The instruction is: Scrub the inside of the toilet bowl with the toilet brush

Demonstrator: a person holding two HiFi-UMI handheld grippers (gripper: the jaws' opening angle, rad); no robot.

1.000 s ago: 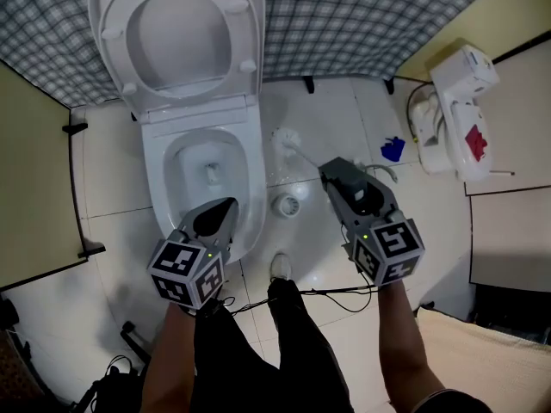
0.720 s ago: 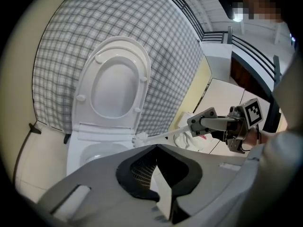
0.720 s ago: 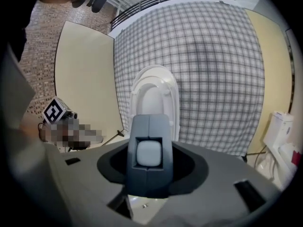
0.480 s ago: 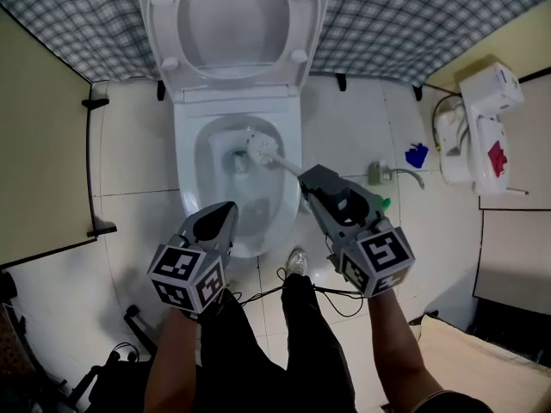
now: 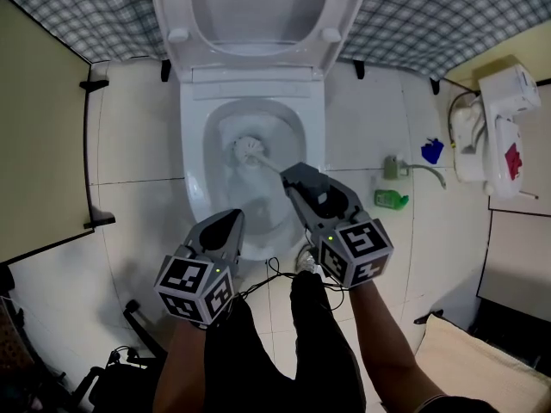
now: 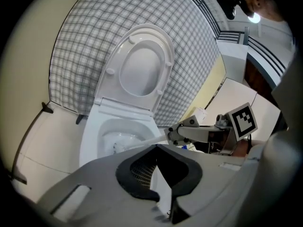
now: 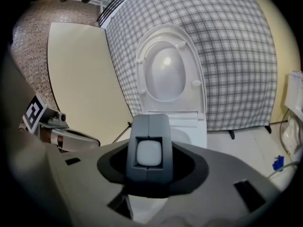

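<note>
The white toilet bowl point(image 5: 196, 166) stands with its lid and seat point(image 5: 250, 7) raised. A white toilet brush has its head point(image 5: 248, 151) inside the bowl, above the drain. Its handle point(image 5: 271, 165) slants back to my right gripper point(image 5: 294, 178), which is shut on it over the bowl's right rim. In the right gripper view the handle's pale end point(image 7: 149, 153) shows between the closed grey jaws. My left gripper point(image 5: 226, 223) hovers over the bowl's front rim, shut with nothing in it. In the left gripper view the brush head point(image 6: 116, 146) lies in the bowl point(image 6: 90, 141).
A green bottle point(image 5: 392, 199), a floor tap point(image 5: 415, 169) and a blue object point(image 5: 433, 151) lie right of the toilet, a white unit point(image 5: 502, 136) beyond them. A yellow partition point(image 5: 39, 136) stands at left. A cable point(image 5: 274, 275) lies by the person's shoe point(image 5: 306, 257).
The right gripper has carried the brush from the floor right of the toilet over the rim into the bowl. The view has shifted right. The left gripper has barely moved.
</note>
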